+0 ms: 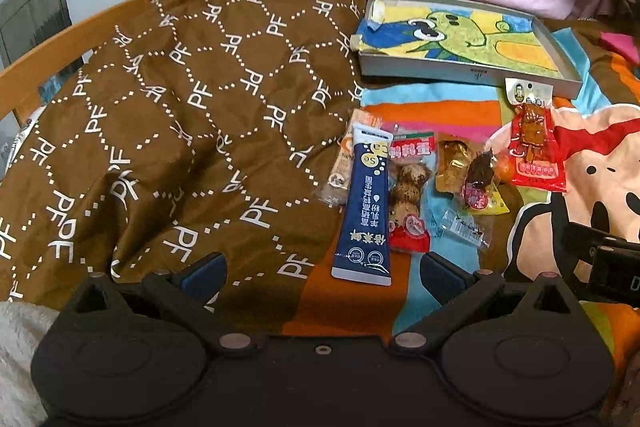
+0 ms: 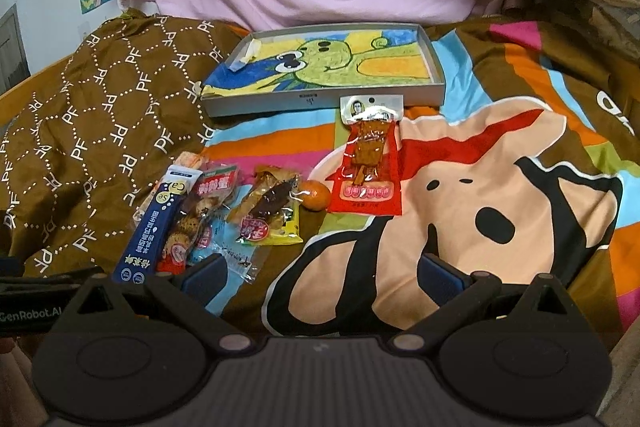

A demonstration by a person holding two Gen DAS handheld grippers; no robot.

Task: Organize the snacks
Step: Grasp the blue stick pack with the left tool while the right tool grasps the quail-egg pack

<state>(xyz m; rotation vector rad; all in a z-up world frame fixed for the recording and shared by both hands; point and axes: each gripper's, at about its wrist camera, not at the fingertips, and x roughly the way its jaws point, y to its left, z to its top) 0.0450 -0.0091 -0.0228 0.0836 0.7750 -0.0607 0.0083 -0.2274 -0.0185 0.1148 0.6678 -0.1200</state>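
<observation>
While both spread wide and empty over the bedspread point(image 2: 460, 211), left gripper point(image 1: 320, 273) nearest the blue sachet point(image 1: 366, 211), right gripper point(image 2: 320, 273) alone showing the orange point(image 2: 316, 195) whole beside the red packet point(image 2: 370, 167).

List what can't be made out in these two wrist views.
- Orange-striped stick pack: mostly hidden under the blue stick pack in both views.
- Small orange sweet: left view hides most of it behind the red jerky pack.
- Clear wrapper: partly behind the right gripper's finger; print too small.
</observation>
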